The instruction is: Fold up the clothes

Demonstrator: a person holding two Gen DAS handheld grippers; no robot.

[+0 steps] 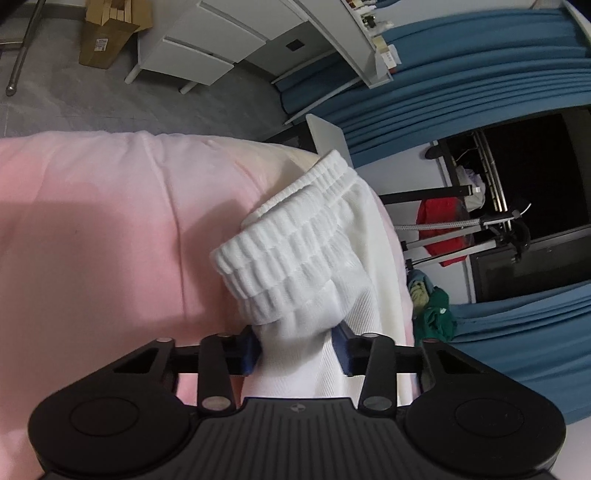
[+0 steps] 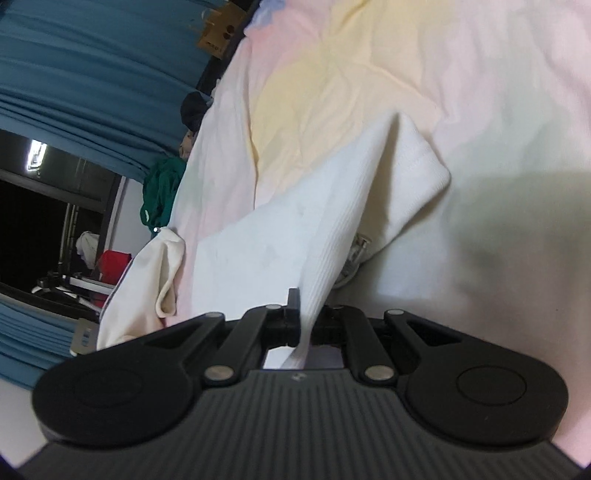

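A white pair of shorts point(image 1: 314, 254) with a ribbed elastic waistband lies on a pink and yellow bedsheet point(image 1: 103, 229). My left gripper point(image 1: 297, 349) is shut on the bunched waistband end, which stands up between its blue pads point(image 1: 249, 350). In the right wrist view the same white garment point(image 2: 306, 221) stretches over the sheet point(image 2: 480, 110), and my right gripper point(image 2: 304, 321) is shut on a thin fold of its fabric. A hem corner point(image 2: 424, 162) lifts off the sheet beyond it.
A green garment point(image 1: 437, 314) and a red one point(image 1: 441, 229) lie past the bed edge by blue curtains point(image 1: 480, 74). A white drawer unit point(image 1: 207, 48) and a cardboard box point(image 1: 107, 33) stand on the grey floor. Another cream cloth point(image 2: 147, 284) hangs at the bed edge.
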